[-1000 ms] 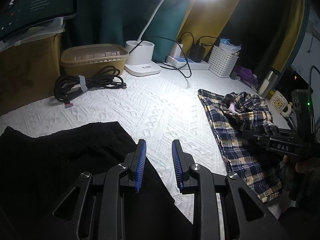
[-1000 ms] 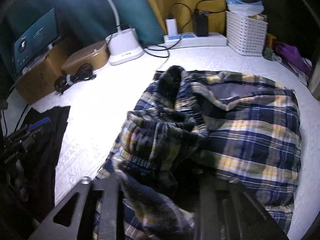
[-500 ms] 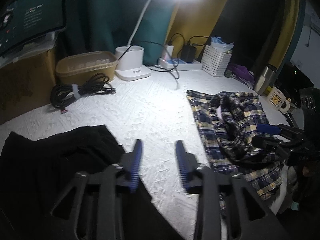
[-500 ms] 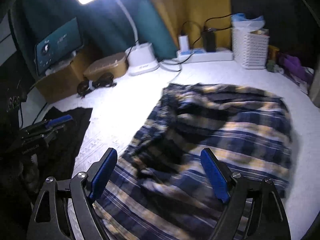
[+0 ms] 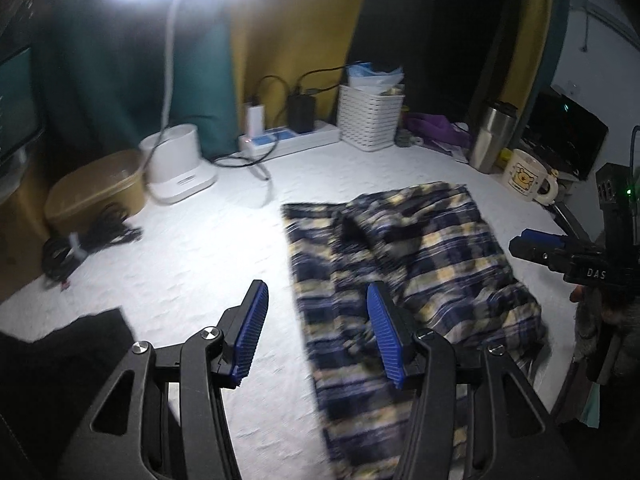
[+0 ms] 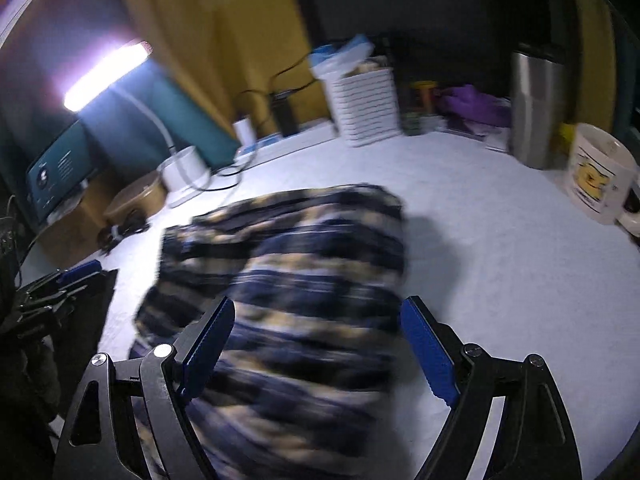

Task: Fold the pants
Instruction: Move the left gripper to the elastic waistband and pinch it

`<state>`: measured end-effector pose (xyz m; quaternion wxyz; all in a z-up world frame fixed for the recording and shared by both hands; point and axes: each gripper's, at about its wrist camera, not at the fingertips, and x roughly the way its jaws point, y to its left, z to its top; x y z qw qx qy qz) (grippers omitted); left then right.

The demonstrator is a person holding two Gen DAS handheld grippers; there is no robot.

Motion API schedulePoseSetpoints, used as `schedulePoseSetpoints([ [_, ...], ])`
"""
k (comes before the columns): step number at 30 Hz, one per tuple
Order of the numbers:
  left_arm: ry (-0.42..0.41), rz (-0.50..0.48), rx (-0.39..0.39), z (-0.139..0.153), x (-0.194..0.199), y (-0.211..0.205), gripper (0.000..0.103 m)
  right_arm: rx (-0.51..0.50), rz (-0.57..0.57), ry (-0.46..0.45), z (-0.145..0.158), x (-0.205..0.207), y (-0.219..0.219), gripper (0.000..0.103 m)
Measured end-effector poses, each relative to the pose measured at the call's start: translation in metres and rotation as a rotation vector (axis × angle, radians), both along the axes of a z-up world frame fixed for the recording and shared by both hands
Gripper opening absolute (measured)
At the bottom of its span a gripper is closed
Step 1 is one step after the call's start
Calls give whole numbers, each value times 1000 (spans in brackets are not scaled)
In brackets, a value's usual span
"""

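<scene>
Plaid pants (image 5: 420, 264) in navy and yellow lie rumpled on the white textured cloth (image 5: 208, 256); they also show in the right wrist view (image 6: 312, 272). My left gripper (image 5: 316, 332) is open and empty, hovering above the pants' left edge. My right gripper (image 6: 320, 352) is open wide and empty above the near part of the pants. It also shows at the right edge of the left wrist view (image 5: 536, 246). The left gripper shows at the left of the right wrist view (image 6: 68, 280).
A black garment (image 5: 60, 360) lies at the near left. At the back stand a lamp base (image 5: 176, 164), a tan container (image 5: 96, 192), a coiled cable (image 5: 88, 240), a power strip (image 5: 288, 136), a white basket (image 5: 370, 116), a steel tumbler (image 5: 490, 140) and a mug (image 5: 524, 176).
My right gripper has let go of the pants and opened wide; the pants dropped onto the cloth. My left gripper has opened wider and swung right, off the black garment toward the pants.
</scene>
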<state>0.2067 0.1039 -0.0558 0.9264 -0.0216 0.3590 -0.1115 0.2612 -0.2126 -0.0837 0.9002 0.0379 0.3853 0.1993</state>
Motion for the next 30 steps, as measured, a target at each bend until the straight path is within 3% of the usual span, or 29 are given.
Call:
schedulePoseSetpoints([
  [9,27,-36,38,-3,39,-39,51,39,-23,8,-12,26,-40,83],
  [11,32,-48,46,-4,45,-45,51,48,-20,13,-14,35,-44,74],
  [19,63,-75,82,-11,70,-58,51,82,39,42,-26,69,-37,56],
  [24,85,-71,106,-20,81,-57,51,118,87,77,-36,93,-27,52],
  [28,93,-79,101,-27,87,-54,51,131,119,111,-45,105,-19,34],
  [30,90,-87,85,-29,89,-52,41,127,133,108,-45,107,-14,25],
])
